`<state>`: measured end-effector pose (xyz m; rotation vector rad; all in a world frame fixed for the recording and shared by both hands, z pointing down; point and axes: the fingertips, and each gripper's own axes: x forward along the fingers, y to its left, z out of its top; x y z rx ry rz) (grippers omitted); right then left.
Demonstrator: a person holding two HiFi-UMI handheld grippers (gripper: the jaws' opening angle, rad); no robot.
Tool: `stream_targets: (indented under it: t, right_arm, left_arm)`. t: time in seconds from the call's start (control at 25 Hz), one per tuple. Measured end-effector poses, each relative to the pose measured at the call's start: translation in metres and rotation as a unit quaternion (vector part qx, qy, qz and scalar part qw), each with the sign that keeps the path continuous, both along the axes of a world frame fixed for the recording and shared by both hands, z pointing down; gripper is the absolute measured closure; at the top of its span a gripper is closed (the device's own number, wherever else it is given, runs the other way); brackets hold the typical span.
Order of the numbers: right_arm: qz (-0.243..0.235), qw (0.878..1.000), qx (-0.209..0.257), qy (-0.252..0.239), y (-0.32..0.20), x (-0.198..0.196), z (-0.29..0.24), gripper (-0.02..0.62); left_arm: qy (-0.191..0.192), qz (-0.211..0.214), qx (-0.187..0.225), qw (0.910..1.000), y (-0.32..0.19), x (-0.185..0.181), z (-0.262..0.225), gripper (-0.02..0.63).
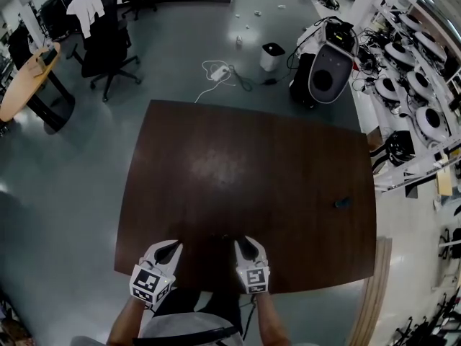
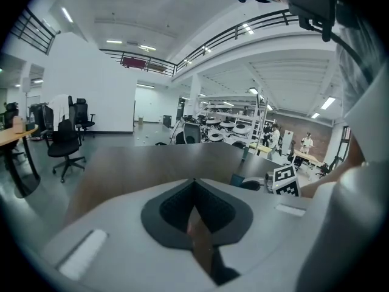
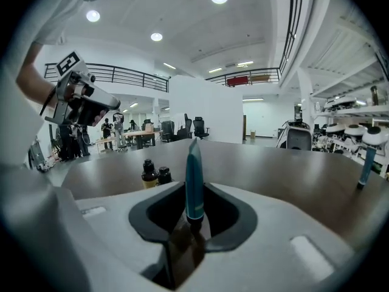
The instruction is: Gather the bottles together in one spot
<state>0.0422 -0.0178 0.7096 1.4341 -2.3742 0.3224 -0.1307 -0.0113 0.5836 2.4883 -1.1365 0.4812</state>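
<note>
Left gripper [image 1: 168, 249] hangs over the table's [image 1: 245, 157] near edge, left of centre. I find its jaws together, pads meeting tip to tip, with nothing between them. Only the dark table top shows through the gap behind the pads. Its marker cube [image 1: 150, 283] lies off the table, on my side of that edge.

Two small bottles [image 3: 149, 175] stand on the table a little in from the near edge, between the two grippers and ahead of them. Both carry black caps. They are upright and just beside each other; I cannot tell whether they touch. The left one has a yellowish body and the right one is dark.

Right gripper [image 3: 193, 193] is over the same near edge, right of centre. Its jaws are clamped on a teal tube [image 3: 194, 169], which stands upright between the pads with its dark cap pointing down toward the table. I cannot tell whether the cap meets the table top.

Second tube [image 1: 343, 203], also teal, is on the table near its right edge, well apart from the bottles and from both grippers.
</note>
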Motion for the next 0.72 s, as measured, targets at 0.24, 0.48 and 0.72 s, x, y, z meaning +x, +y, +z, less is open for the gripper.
stream_targets:
  t: [0.24,0.48,0.72]
  right_arm:
    - [-0.007,1.000,-0.002,0.015,0.001,-0.001,0.009,0.502]
    - [-0.003,1.000,0.004,0.013,0.002,0.000,0.011,0.502]
    - [0.002,1.000,0.007,0.008,-0.001,-0.002,0.012,0.502]
  left_arm:
    - [-0.001,-0.001,-0.001,1.0000,0.000,0.000,0.001,0.604]
    - [-0.003,-0.001,-0.002,1.0000,0.003,-0.004,0.003,0.604]
    - [-0.001,-0.002,-0.002,1.0000,0.002,-0.006,0.005,0.604]
